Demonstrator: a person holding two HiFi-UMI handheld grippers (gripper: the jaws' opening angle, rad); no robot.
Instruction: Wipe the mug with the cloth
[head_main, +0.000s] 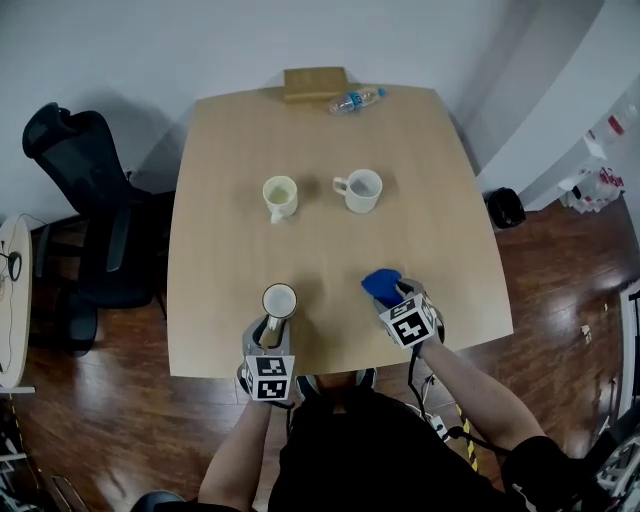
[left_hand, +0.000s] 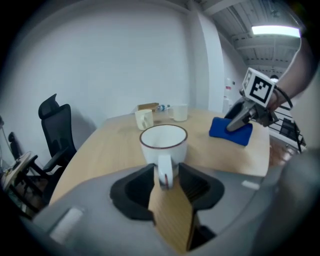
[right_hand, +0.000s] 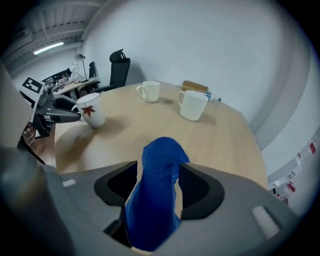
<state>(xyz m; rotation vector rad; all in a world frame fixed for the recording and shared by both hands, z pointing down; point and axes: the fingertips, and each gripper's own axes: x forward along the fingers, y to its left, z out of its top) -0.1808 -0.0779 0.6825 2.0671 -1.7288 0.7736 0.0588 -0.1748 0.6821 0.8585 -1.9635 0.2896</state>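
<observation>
a black office chair (head_main: 85, 200) stands on the wooden floor (head_main: 130, 400) to the left of the pale wood counter (head_main: 300, 250). near the counter's front edge, left of centre, the left gripper (head_main: 275, 325) points forward and down at the mug (head_main: 279, 300), a white one with a dark rim and a red leaf mark on its side. the mug stands upright on the counter with its handle turned back toward the person. in the left gripper view the handle sits between the jaws, which are spread a little wider than it, so a sliver of counter shows beside it and the pads do not clamp it.

further back, about mid-counter, a cream mug (head_main: 280, 197) and, to its right, a white mug (head_main: 362, 190) stand upright and apart from each other. at the far edge lie a wooden box (head_main: 315, 82) and, just right of it, a water bottle (head_main: 355, 100) on its side.

near the front right, the blue cloth (head_main: 382, 285) lies bunched on the counter, well apart from the mug. the right gripper (head_main: 395, 293) tilts steeply down onto it. in the right gripper view its jaws stand wide apart, with a fold of the cloth rising loosely between them and not pinched.
</observation>
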